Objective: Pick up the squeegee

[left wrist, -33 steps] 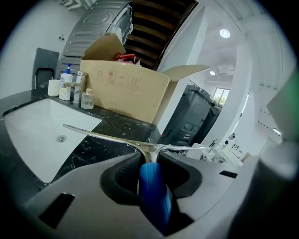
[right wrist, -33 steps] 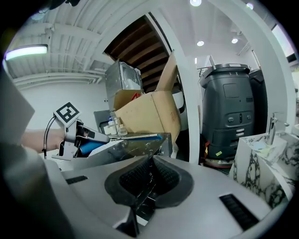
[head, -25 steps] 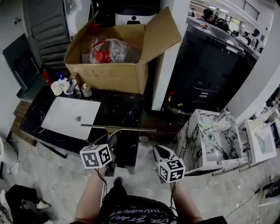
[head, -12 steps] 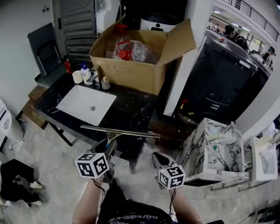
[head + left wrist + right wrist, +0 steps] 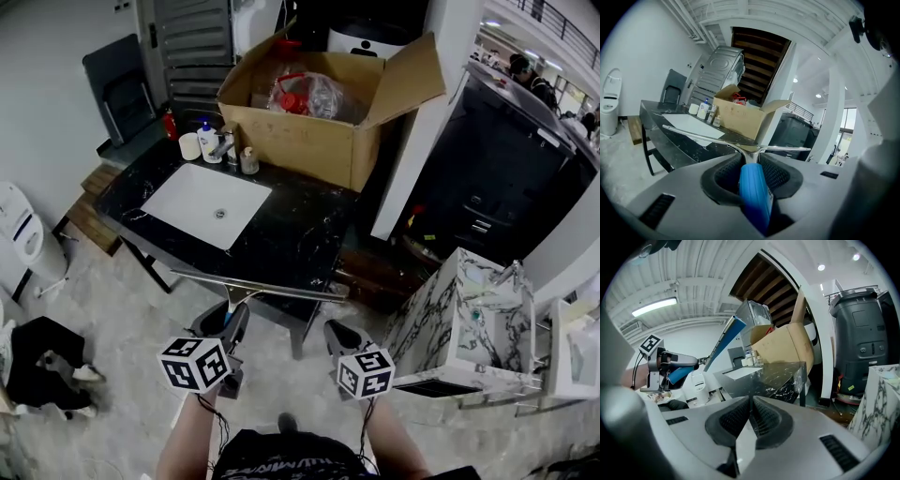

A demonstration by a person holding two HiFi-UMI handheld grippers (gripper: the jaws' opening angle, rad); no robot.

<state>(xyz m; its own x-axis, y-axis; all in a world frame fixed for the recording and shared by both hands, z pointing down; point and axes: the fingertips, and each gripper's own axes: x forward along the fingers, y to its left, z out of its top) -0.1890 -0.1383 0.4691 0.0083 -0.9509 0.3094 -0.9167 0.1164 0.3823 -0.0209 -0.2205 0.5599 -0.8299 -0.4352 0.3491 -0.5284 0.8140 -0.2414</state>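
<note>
As gripped at this moment, found squeegee (image 5: 752, 197) clamped by its blue handle between the jaws of the left gripper (image 5: 753, 166), with both pads pressed against the handle. Carried in the air with blade crosswise and ahead of the jaws. Appears in the head view to lie just over the near edge of the surface (image 5: 300, 234). Shows in the right gripper view as raised and clear of that surface, touching nothing. Judged a handle grip, chosen to leave the long blade free and evenly balanced either side of its neck. Judged pick-up as good as done.

Found right gripper (image 5: 751, 409) with jaws closed together and nothing between them. Held beside the left, apart from the squeegee. Judged parked there to stay out of the blade's sweep.

Edges:
- Noted the surface's near edge close below or just behind the blade.
- Noted sink (image 5: 206, 202) further back, with bottles (image 5: 208, 141) and box (image 5: 309, 145) at the rear, all well apart from the blade.
- Noted white marbled unit (image 5: 469, 319) near on the right.

Open room: found bare floor (image 5: 112, 300) to the left and below. Judged that side safest for any swing. Judged main risk to be a blade end striking the surface edge or the unit on a turn to the right.
</note>
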